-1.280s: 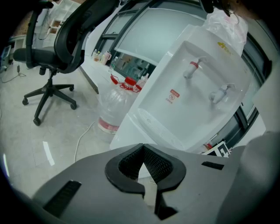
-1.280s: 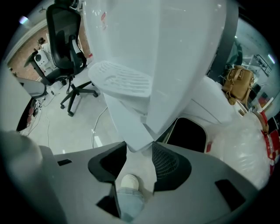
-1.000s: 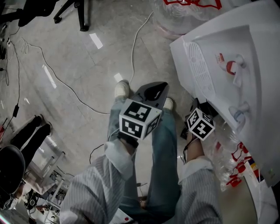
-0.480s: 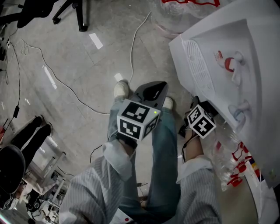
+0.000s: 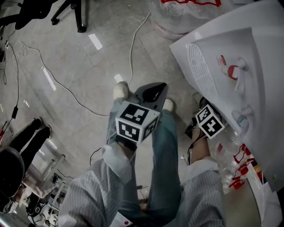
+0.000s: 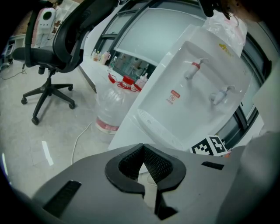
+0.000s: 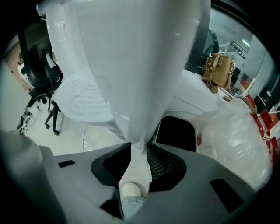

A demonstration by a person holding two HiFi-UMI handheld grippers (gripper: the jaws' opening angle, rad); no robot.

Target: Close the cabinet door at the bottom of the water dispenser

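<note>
The white water dispenser (image 5: 230, 75) (image 6: 188, 92) stands at the right, seen from above in the head view. Its white cabinet door (image 7: 131, 65) hangs open, edge-on to the right gripper view, with the dark cabinet opening (image 7: 175, 131) behind it. My right gripper (image 5: 198, 106) (image 7: 139, 146) reaches down at the dispenser's foot. Its jaws have just been closing, and the pads now press on the door's edge. My left gripper (image 5: 153, 91) (image 6: 143, 146) hangs over the person's legs, shut with nothing in it.
A large water bottle (image 6: 111, 105) (image 5: 182, 13) stands on the floor beside the dispenser. A white cable (image 5: 133, 48) trails across the floor. An office chair (image 6: 48, 57) is at the far left. Clear bagged bottles (image 5: 230, 159) and a brown handbag (image 7: 217, 65) lie right.
The right gripper has shifted a little to the right, toward the dispenser, and rolled slightly. The left gripper has stayed where it was.
</note>
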